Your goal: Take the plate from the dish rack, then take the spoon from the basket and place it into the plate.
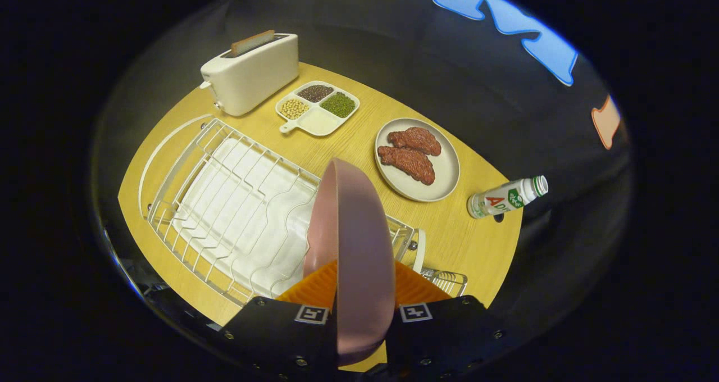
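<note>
the tool [362, 292] has both fingers clamped on the pink plate [351, 241], which stands on edge between them, lifted over the near right corner of the white wire dish rack [224, 202]. a small wire basket [446, 281] sits at 4 o'clock from the plate, the spoon not discernible. on the desk [466, 241] — toaster [250, 73] at 11 o'clock, divided tray of beans [317, 107] at 12, plate of meat [417, 158] at 1, a bottle [505, 198] lying at 2.
</note>
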{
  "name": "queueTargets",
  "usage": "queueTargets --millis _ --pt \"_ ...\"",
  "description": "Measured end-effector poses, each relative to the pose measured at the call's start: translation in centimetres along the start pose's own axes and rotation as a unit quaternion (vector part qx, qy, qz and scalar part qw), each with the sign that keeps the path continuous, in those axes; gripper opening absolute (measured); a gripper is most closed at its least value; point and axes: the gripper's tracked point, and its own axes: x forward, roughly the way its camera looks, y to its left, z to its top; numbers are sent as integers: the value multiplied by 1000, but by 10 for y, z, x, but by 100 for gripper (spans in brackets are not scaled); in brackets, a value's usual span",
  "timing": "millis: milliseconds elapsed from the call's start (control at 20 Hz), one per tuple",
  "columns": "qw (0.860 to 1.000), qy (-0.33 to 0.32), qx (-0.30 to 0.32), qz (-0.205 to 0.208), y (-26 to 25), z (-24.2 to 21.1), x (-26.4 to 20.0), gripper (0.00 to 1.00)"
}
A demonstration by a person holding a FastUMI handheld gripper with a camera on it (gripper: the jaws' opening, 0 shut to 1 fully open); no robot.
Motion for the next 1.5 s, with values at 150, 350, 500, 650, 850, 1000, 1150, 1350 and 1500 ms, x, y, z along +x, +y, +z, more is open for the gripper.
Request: queueTargets --millis 150,350,500,650,850,1000,1150,1350,1500 --pt "999 -4 -47 -23 4 8 -5 28" --pt "998 -10 -59 -30 1 12 -10 28" --pt "999 -12 -42 -23 -3 14 -13 28" --pt "1000 -14 -19 -7 -7 9 -20 28" --pt "998 -27 38 47 -10 -5 -42 28" --pt "989 -36 93 111 -10 -28 -67 28" --pt "972 -45 148 174 -11 -56 -88 28" --pt "948 -75 209 227 -12 -96 -102 28" --pt "931 -87 243 258 -4 -135 -107 28"
